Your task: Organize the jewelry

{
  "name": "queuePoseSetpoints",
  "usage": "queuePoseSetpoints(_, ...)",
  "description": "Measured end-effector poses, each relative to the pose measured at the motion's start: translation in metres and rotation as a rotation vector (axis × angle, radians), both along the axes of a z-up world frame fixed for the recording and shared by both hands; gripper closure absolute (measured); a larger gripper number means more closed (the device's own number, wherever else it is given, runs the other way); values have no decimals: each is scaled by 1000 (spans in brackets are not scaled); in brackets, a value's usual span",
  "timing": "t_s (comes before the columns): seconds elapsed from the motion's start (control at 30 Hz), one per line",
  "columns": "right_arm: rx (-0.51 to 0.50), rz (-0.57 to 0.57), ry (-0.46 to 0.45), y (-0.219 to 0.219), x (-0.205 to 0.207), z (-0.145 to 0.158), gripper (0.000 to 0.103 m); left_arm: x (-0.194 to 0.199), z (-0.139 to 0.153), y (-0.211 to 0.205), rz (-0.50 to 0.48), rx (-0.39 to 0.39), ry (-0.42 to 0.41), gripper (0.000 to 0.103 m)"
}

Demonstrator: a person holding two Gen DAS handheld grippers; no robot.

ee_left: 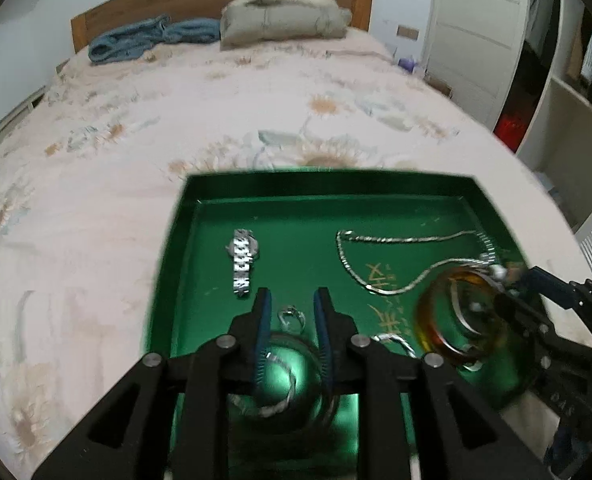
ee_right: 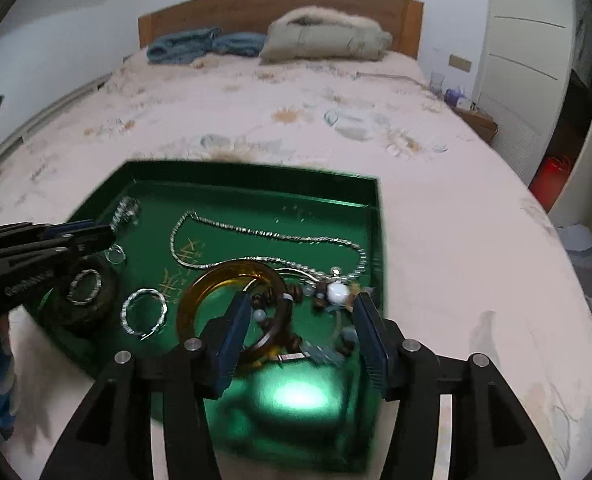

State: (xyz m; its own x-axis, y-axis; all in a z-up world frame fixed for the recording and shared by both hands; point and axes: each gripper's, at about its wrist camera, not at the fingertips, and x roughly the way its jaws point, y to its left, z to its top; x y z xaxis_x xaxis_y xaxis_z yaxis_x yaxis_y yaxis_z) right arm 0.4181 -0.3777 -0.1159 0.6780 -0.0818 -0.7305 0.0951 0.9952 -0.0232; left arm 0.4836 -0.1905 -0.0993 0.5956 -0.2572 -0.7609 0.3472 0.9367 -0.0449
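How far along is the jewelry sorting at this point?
Early to middle. The watch and chain lie spread out apart in the green tray. The open left gripper brackets a small ring; the open right gripper hovers over the amber bangle and tangled beads, still unsorted.

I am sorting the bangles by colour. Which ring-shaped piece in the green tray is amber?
The amber bangle, translucent orange-brown, lies near the right gripper. The twisted silver bangle beside it is thin metal, and the dark bangle is almost black.
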Motion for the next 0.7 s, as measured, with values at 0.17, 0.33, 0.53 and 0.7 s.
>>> queuePoseSetpoints(0.17, 37, -13, -49, -3, -43, 29, 50, -50, 42, 22, 9, -26, -67, 64)
queuePoseSetpoints(0.33, 53, -5, -105, 6, -103, 60, 46, -107, 76, 45, 7, -72, -101, 54)
queuePoseSetpoints(0.53, 23, 40, -167, 32, -190, 94, 38, -189, 97, 69, 49, -73, -171, 51)
queuePoseSetpoints(0.7, 1, 66, -205, 54, -261, 110, 32, -257, 99, 86, 78, -46, -205, 51)
